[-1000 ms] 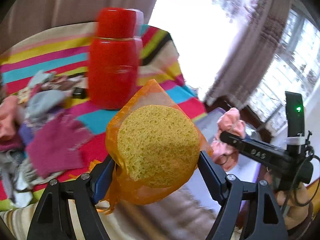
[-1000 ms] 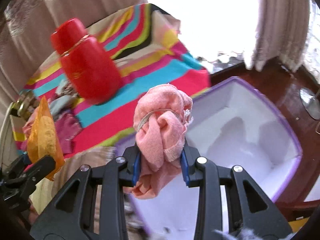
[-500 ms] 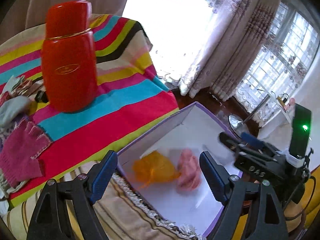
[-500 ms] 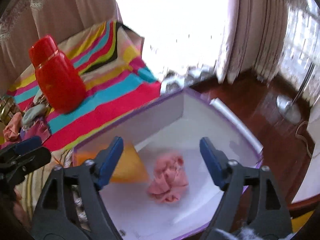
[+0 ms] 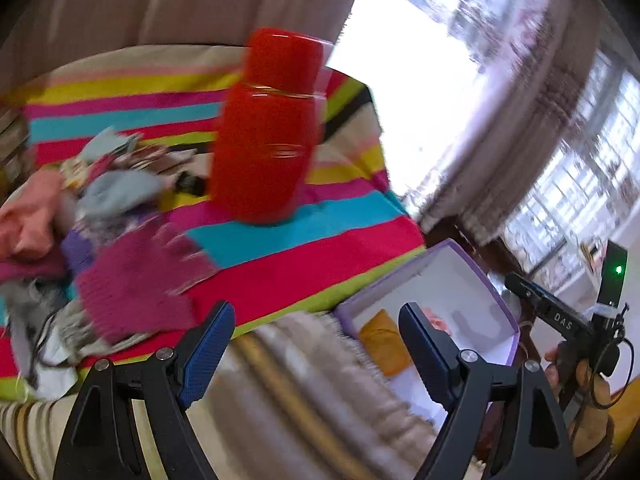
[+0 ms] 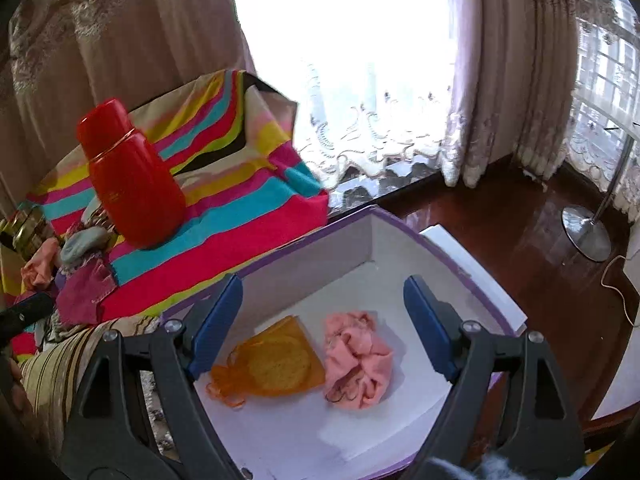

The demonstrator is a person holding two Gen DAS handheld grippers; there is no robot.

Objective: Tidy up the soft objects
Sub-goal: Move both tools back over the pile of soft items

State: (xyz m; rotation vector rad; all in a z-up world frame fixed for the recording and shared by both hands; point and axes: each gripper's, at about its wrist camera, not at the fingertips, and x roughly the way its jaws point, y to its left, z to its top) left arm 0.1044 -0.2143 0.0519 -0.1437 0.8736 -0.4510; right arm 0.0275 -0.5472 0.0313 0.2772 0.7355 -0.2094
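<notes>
Right wrist view: the right gripper (image 6: pixel 322 320), jaws spread wide and empty, hangs above the white purple-rimmed cardboard box (image 6: pixel 460 256). On the box floor lie the orange mesh pouch holding a yellow sponge (image 6: pixel 272 364) and, just beside it at 3 o'clock, the crumpled pink cloth (image 6: pixel 356 364). Left wrist view: the left gripper (image 5: pixel 316 344), likewise open and empty, faces the striped multicoloured cloth (image 5: pixel 304 256); the red plastic flask (image 5: pixel 268 136) stands at 12 o'clock, a heap of mixed soft fabrics (image 5: pixel 100 224) at 9 o'clock.

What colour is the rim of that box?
Purple, around a white inside; the box rim shows best in the right wrist view.
</notes>
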